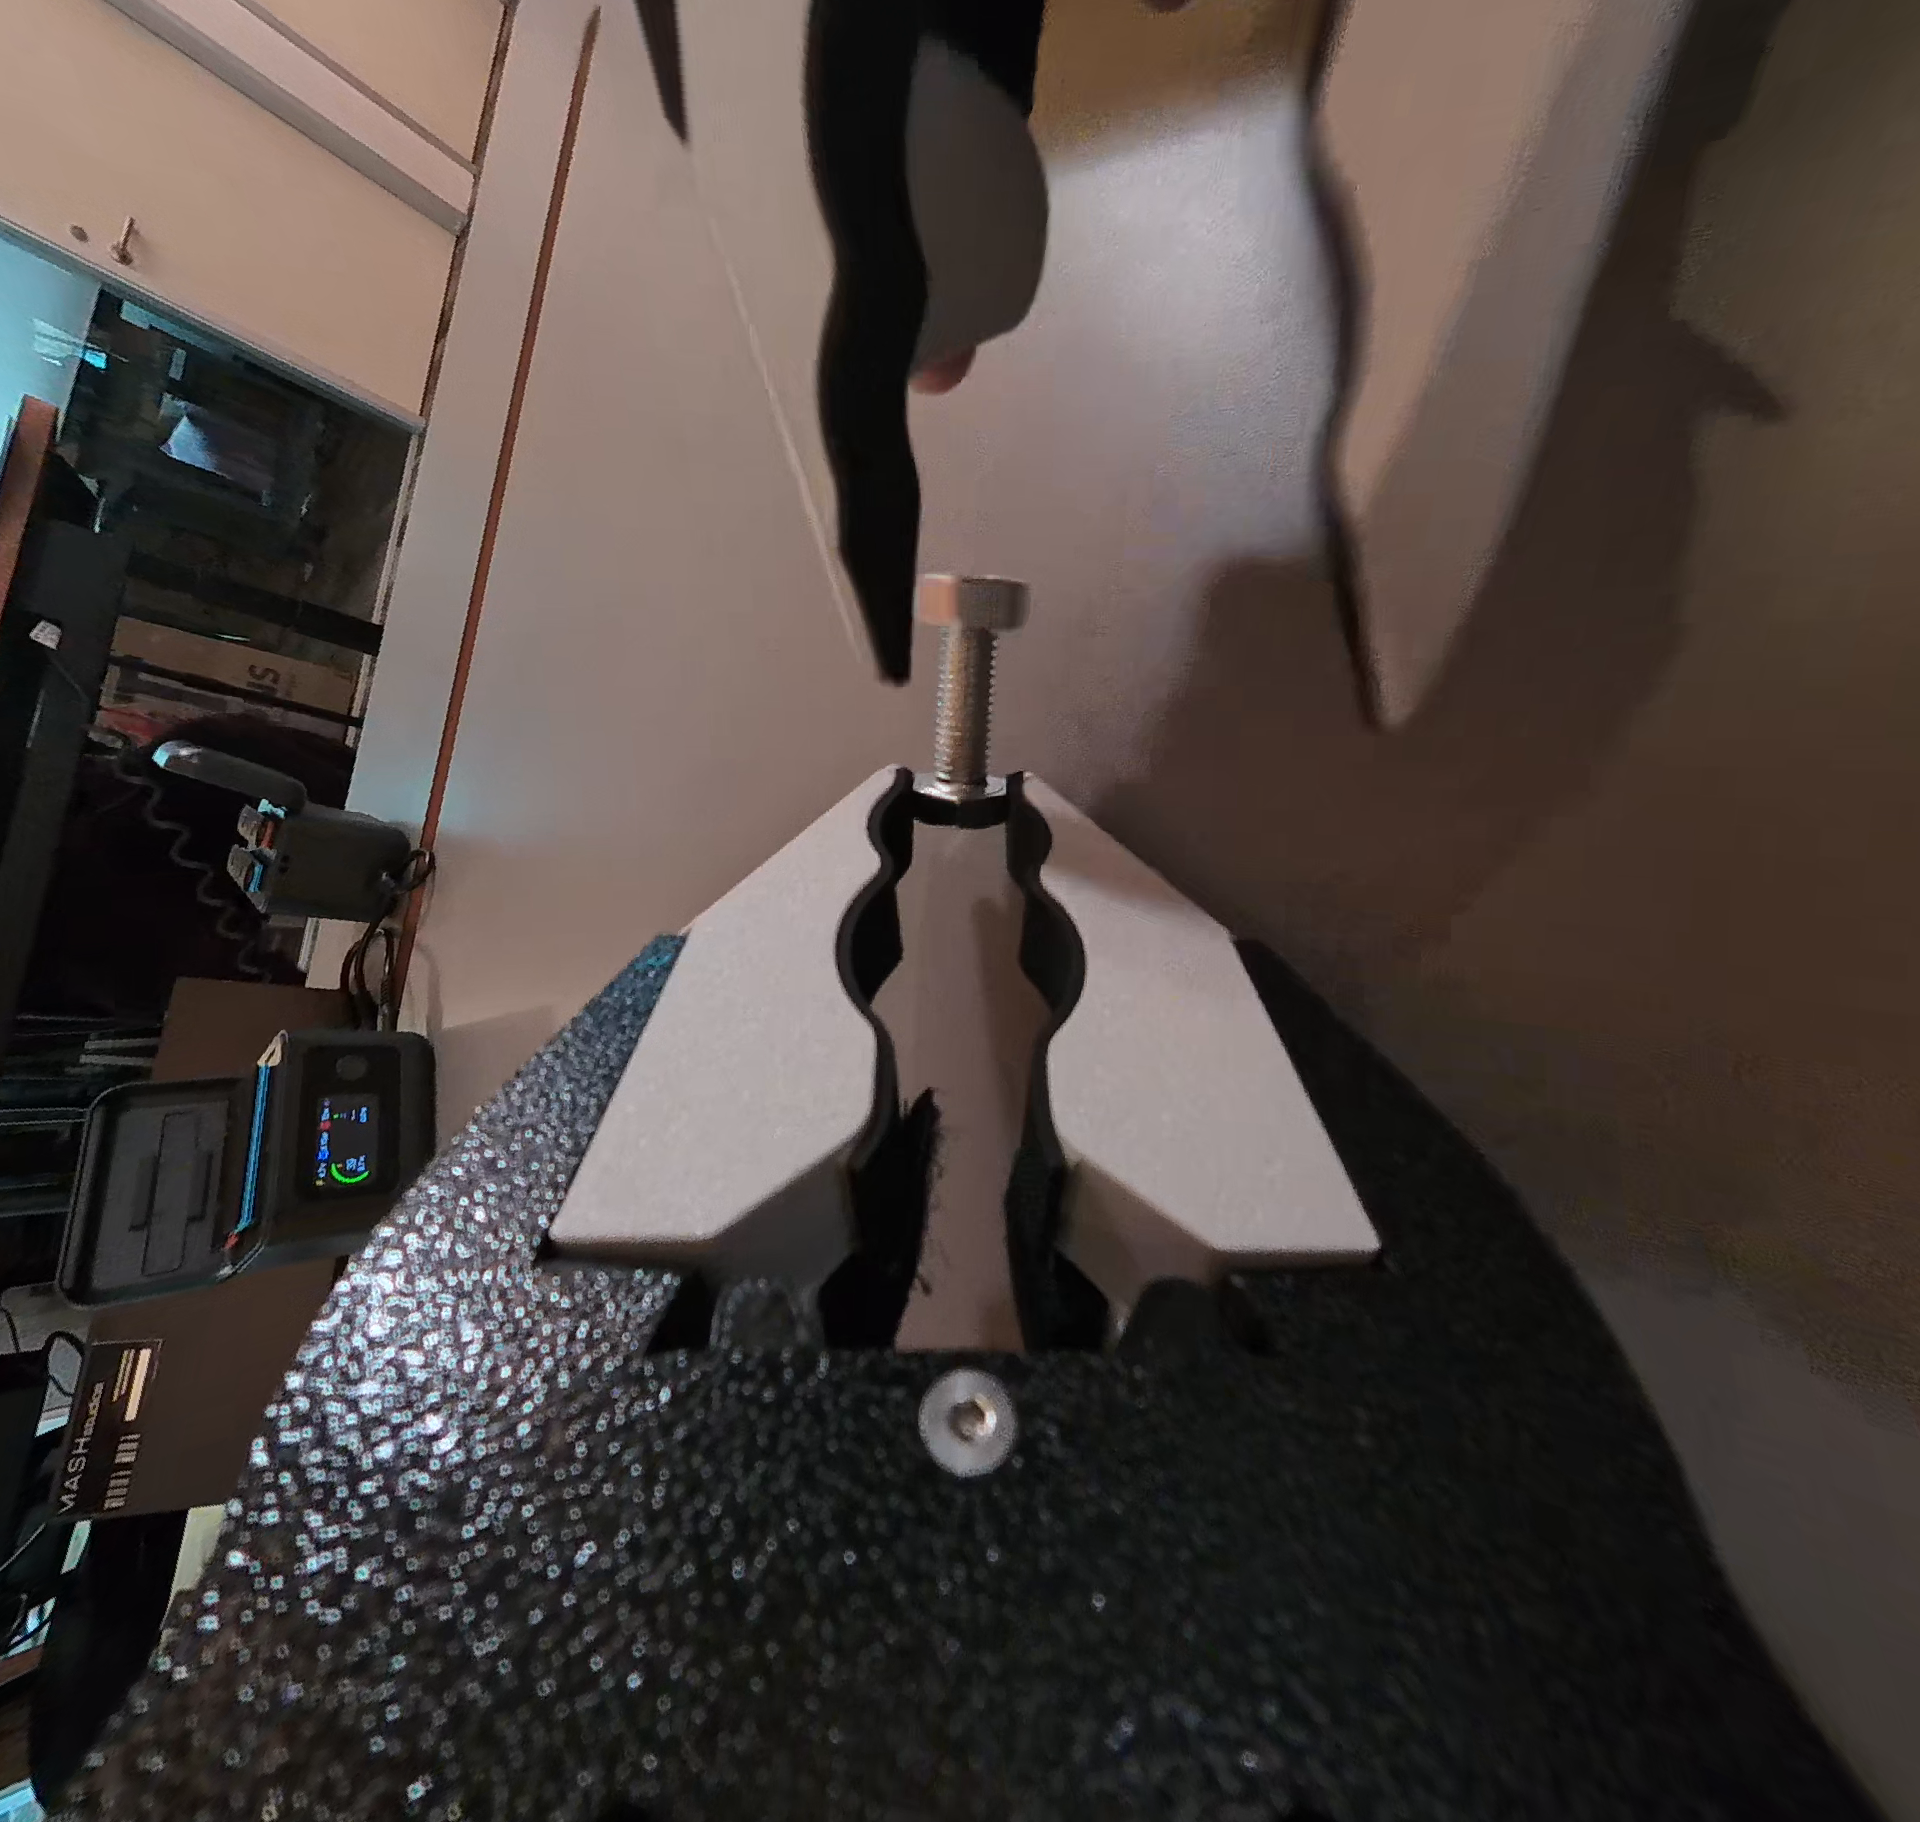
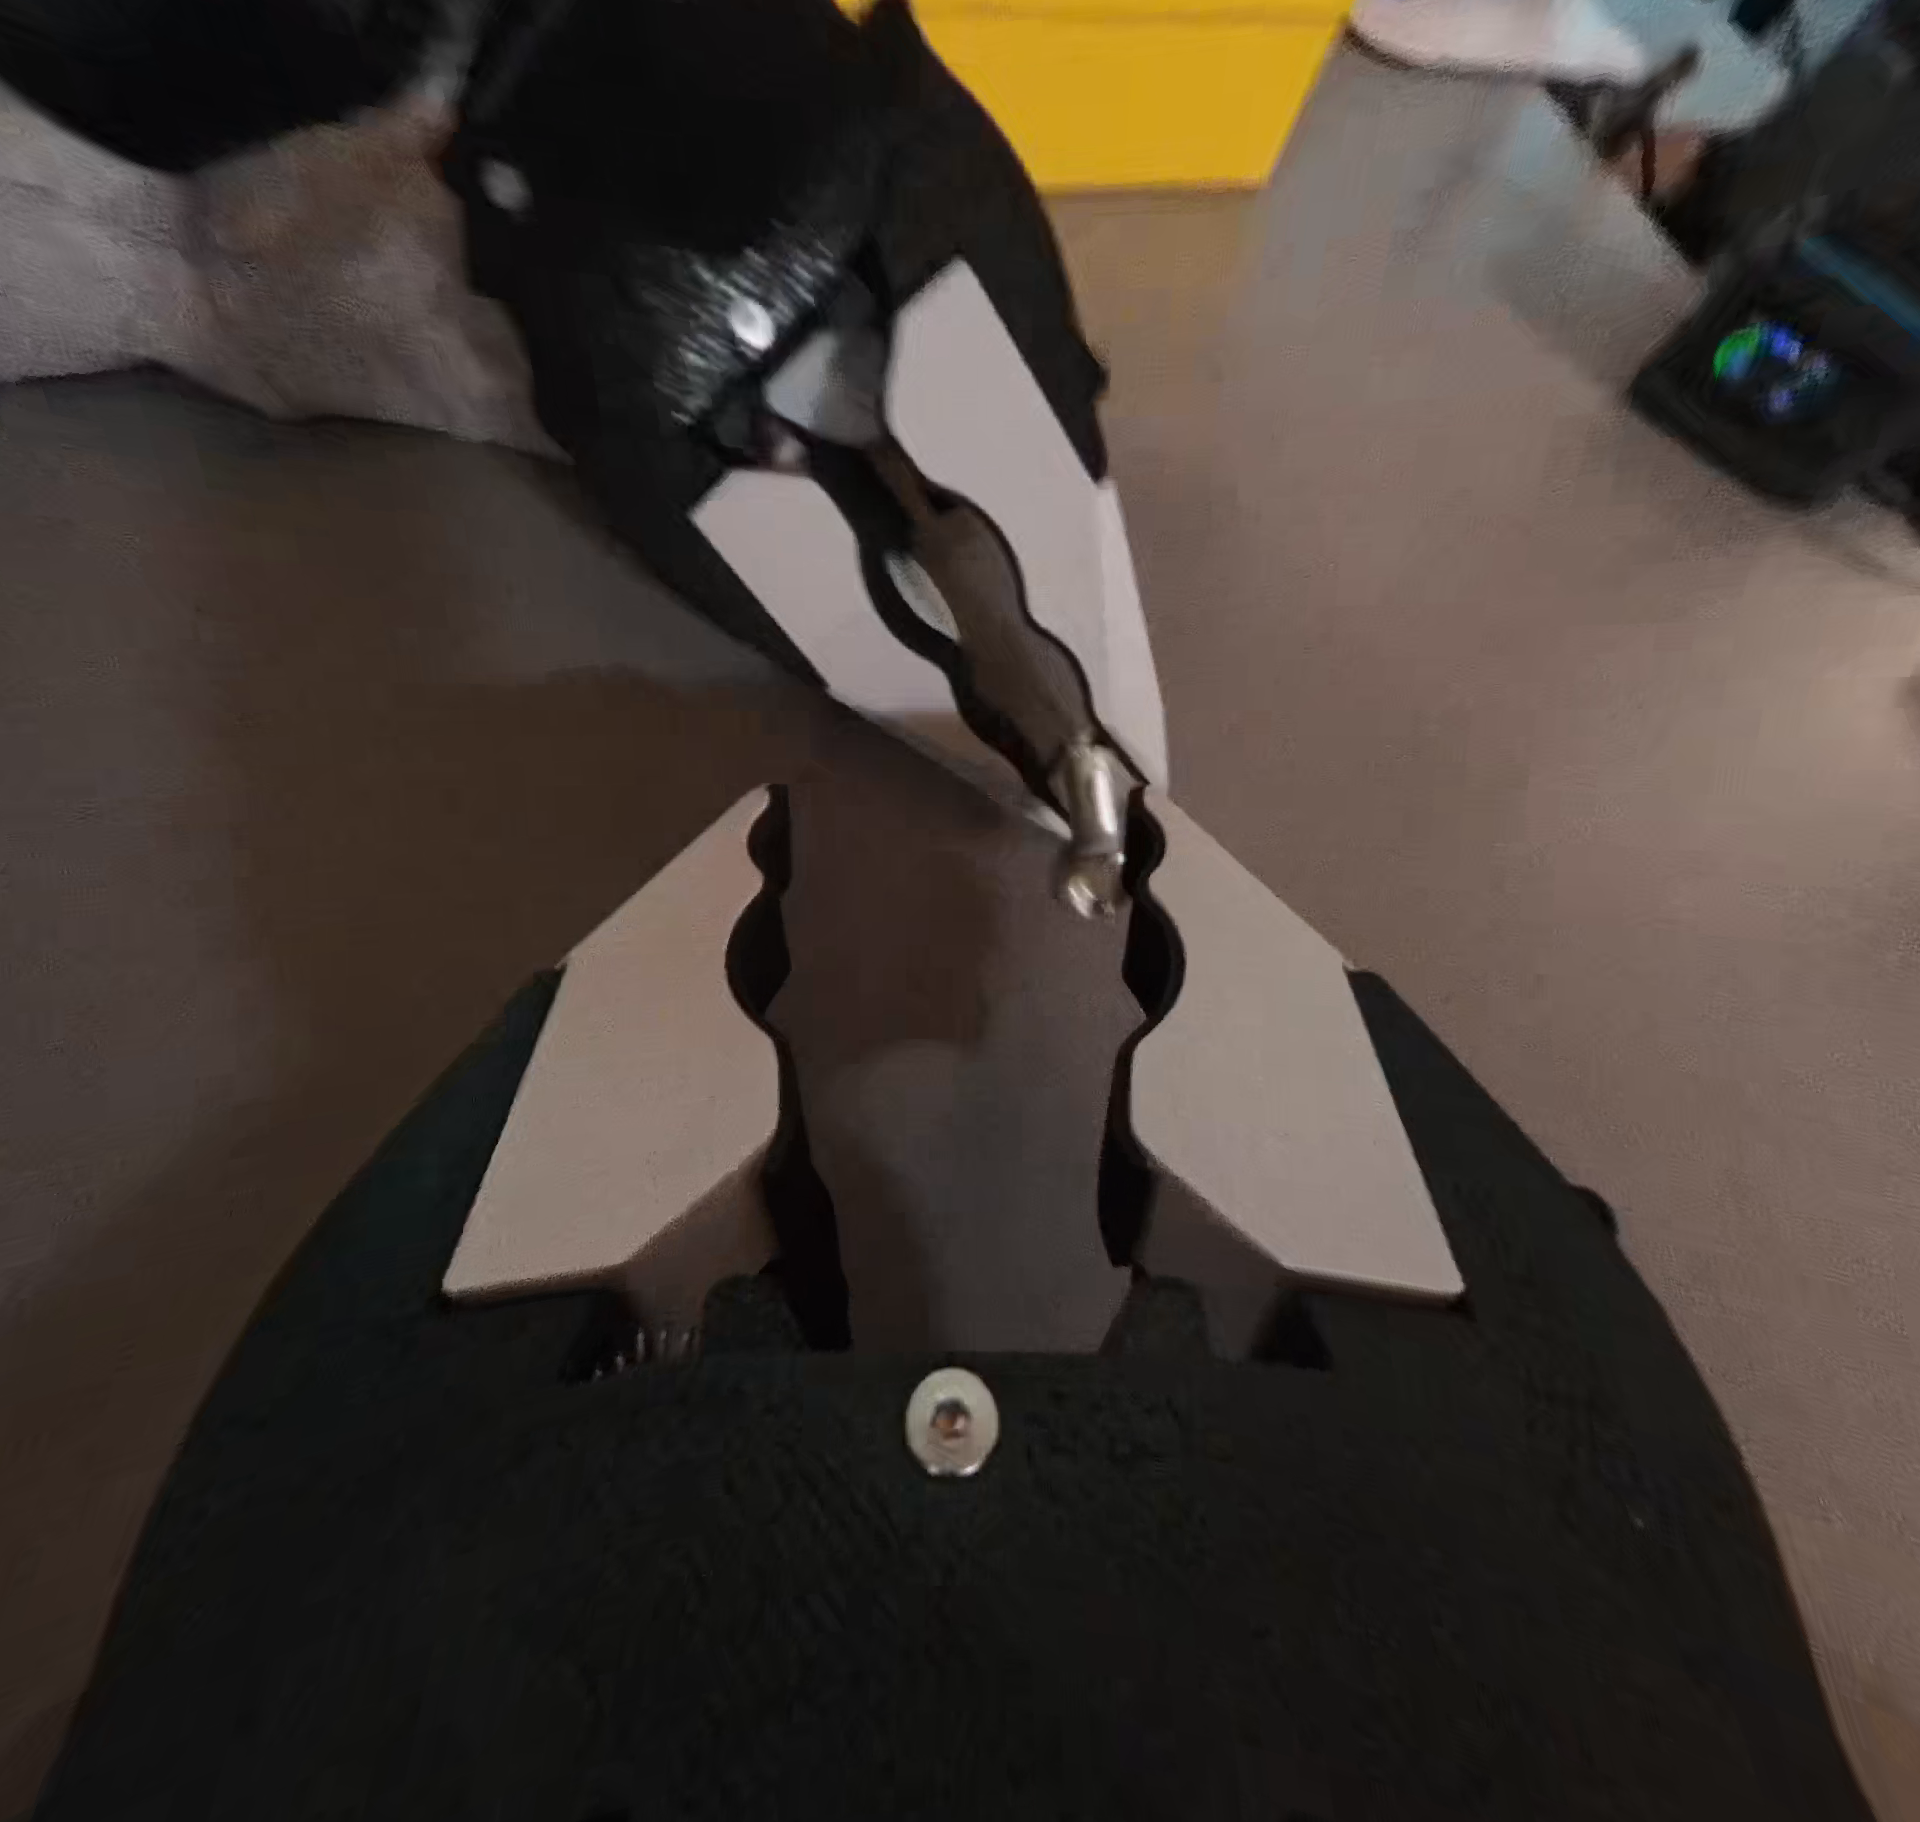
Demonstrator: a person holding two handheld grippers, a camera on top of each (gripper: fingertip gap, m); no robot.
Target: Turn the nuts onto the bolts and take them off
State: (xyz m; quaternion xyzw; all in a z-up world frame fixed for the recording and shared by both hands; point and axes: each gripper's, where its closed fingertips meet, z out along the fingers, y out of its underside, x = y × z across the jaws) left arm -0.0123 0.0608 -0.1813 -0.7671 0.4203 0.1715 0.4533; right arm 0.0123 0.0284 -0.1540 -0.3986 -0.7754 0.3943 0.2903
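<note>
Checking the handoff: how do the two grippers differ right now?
The left gripper is shut on the nut; the right gripper is open, holding nothing. The bolt sticks out from the left's tips, its head beside one right finger. Both have grey fingers with wavy black pads.

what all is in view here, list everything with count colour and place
bolt: 1, silver, sticking out past the left fingers' tips, head outward
nut: 1, silver, on the bolt's thread, pinched at the left tips
yellow bin: 1, far end of the grey-brown surface
black device with lit screen: 1, left edge of the left wrist view
left gripper: grey fingers, shut on nut
right gripper: grey fingers, open, around the bolt head
</note>
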